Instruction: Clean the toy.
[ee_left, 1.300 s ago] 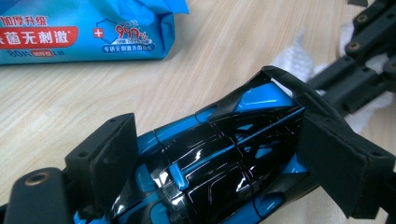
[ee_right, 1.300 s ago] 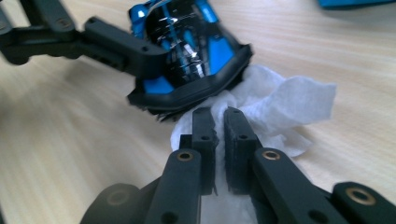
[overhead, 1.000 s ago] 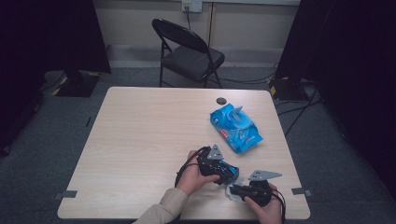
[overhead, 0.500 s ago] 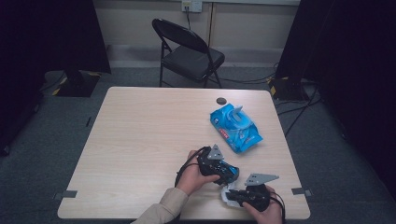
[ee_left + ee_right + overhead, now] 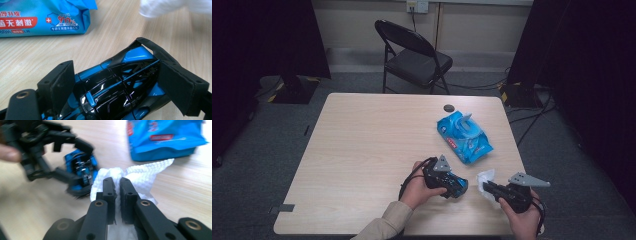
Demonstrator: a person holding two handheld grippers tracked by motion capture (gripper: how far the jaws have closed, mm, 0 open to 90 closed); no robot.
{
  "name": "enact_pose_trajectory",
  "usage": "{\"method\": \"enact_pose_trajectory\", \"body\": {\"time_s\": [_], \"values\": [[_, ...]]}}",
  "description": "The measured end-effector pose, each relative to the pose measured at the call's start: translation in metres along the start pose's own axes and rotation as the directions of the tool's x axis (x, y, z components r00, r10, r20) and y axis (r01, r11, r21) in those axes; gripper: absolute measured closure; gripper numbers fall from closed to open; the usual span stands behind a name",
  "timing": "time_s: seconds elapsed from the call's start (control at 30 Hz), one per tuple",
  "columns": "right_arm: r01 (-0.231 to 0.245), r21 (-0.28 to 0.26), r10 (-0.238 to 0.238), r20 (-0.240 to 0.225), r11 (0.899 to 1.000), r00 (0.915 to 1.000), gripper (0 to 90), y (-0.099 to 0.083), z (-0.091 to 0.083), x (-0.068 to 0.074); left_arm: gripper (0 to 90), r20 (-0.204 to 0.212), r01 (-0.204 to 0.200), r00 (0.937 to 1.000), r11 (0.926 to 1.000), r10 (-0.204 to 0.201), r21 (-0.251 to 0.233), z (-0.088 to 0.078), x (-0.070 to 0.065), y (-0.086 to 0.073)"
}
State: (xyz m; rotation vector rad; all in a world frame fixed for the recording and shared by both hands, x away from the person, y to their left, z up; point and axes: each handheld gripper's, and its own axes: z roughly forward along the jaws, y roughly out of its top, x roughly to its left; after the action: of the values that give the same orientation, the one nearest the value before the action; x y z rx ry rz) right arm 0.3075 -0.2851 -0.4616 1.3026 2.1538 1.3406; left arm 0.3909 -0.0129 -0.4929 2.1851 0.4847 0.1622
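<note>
The left gripper (image 5: 458, 188) holds a blue and black toy car (image 5: 120, 85) at the near edge of the counter (image 5: 362, 150). Its two padded jaws stand wide apart, one pressed against each side of the car's glossy body, so the car sits clamped between them just above the wood. The person's left hand (image 5: 417, 187) wraps the gripper's body from behind.

The right gripper (image 5: 117, 185) is just to the right of the car, its jaws nearly together and pinching a crumpled white wipe (image 5: 142, 173). The cloth bunches up around and beyond the jaw tips, close beside the car's end; whether it touches the car cannot be told. In the high view the wipe (image 5: 485, 179) shows between the two grippers.

A blue pack of wipes (image 5: 463, 136) lies farther back on the counter with its flap raised, apart from both grippers. A small dark round thing (image 5: 448, 107) rests near the far edge. A black folding chair (image 5: 414, 57) stands behind the counter.
</note>
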Motion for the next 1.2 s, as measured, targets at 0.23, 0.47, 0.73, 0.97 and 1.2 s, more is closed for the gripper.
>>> {"method": "enact_pose_trajectory", "body": {"time_s": [0.23, 0.47, 0.73, 0.97, 1.2], "values": [[-0.072, -0.002, 0.073, 0.015, 0.997, 0.9973, 84.5, -0.001, 0.024, -0.012, 14.3, 0.002, 0.003, 1.0, 1.0, -0.003, -0.009, 0.0, 0.0, -0.001], [-0.069, 0.052, 0.07, -0.016, 0.996, 0.9974, 84.5, -0.002, 0.058, -0.004, 14.3, -0.001, 0.002, 1.0, 0.9998, -0.002, -0.017, 0.0, -0.001, -0.002], [-0.061, 0.101, 0.065, -0.036, 0.993, 0.9972, 84.6, -0.005, 0.067, -0.003, 14.4, -0.005, 0.004, 1.0, 0.9997, -0.005, -0.023, 0.0, -0.001, -0.003], [-0.061, 0.096, 0.066, -0.045, 0.993, 0.9968, 84.7, -0.007, 0.067, -0.003, 14.4, -0.005, 0.006, 1.0, 0.9998, -0.006, -0.017, 0.0, -0.001, -0.002], [-0.001, 0.107, 0.002, -0.008, 0.994, 1.0, 76.4, -0.005, 0.063, 0.001, 14.4, -0.005, 0.002, 1.0, 0.9999, -0.002, -0.01, 0.001, -0.001, -0.001]]}}
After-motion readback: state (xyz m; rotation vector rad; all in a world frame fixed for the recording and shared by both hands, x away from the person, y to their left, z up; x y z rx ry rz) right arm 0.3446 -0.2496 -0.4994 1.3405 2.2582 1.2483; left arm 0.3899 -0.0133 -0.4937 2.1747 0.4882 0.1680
